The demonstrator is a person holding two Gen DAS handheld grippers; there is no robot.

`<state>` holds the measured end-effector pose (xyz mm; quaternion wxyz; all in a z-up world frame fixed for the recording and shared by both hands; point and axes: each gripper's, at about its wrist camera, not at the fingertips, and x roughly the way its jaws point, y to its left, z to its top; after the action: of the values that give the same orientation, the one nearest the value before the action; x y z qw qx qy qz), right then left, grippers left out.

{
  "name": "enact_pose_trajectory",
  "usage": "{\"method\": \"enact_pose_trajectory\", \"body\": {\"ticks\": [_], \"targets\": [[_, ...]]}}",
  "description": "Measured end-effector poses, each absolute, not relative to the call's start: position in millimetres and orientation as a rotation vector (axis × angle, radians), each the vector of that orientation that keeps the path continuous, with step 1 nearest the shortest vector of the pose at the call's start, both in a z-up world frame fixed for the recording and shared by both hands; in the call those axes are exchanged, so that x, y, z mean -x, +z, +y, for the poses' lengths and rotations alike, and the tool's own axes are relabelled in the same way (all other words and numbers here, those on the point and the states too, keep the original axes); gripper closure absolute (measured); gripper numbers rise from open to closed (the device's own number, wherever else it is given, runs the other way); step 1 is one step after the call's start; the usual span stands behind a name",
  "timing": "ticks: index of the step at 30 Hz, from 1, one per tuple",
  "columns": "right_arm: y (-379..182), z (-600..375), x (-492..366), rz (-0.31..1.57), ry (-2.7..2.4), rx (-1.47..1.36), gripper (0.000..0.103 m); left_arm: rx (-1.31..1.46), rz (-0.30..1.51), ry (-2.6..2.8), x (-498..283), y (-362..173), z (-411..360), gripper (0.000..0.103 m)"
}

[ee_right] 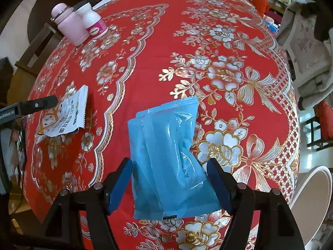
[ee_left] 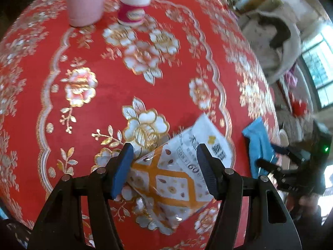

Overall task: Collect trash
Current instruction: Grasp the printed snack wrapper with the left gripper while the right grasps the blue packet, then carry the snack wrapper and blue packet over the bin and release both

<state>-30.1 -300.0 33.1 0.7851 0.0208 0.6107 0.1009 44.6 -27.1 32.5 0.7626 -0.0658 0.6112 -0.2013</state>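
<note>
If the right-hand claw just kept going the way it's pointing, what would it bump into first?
Most likely the blue plastic wrapper, which lies between the open fingers of the right gripper, with the red tablecloth right beneath it. How near it is stays unclear.

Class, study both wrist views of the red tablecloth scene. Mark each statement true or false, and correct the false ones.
1. A blue plastic wrapper lies between the right tongs. True.
2. The white and orange snack wrapper sits between the left tongs. True.
3. The pink bottle lies on its side. False: it stands upright.
4. The white bottle with the magenta label stands far from the pink bottle. False: they stand side by side.
5. The tablecloth is plain red. False: it bears gold and white flowers.
</note>
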Motion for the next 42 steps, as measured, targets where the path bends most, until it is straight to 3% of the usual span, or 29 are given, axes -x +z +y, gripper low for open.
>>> {"method": "enact_pose_trajectory", "body": {"ticks": [18,19,20,23,30,42], "targets": [[28.1,-288.6,32.0,1.311,0.197,0.007,0.029,0.046,1.341,-0.473,11.8,32.3,-71.7,0.042],[28.4,-287.2,32.8,1.306,0.192,0.017,0.029,0.048,1.342,-0.468,11.7,31.3,-73.3,0.044],[28.3,-285.3,34.0,1.301,0.186,0.031,0.029,0.052,1.344,-0.469,14.4,31.4,-74.2,0.061],[28.8,-283.2,37.6,1.268,0.166,0.032,0.029,0.097,1.366,-0.501,21.5,30.6,-75.2,0.079],[41.5,-292.3,50.9,1.189,0.165,0.01,0.053,0.156,1.305,-0.489,36.9,48.7,-79.7,0.086],[72.8,-332.6,72.1,1.13,0.202,-0.112,0.054,0.21,1.224,-0.481,49.0,79.7,-126.4,0.087]]}}
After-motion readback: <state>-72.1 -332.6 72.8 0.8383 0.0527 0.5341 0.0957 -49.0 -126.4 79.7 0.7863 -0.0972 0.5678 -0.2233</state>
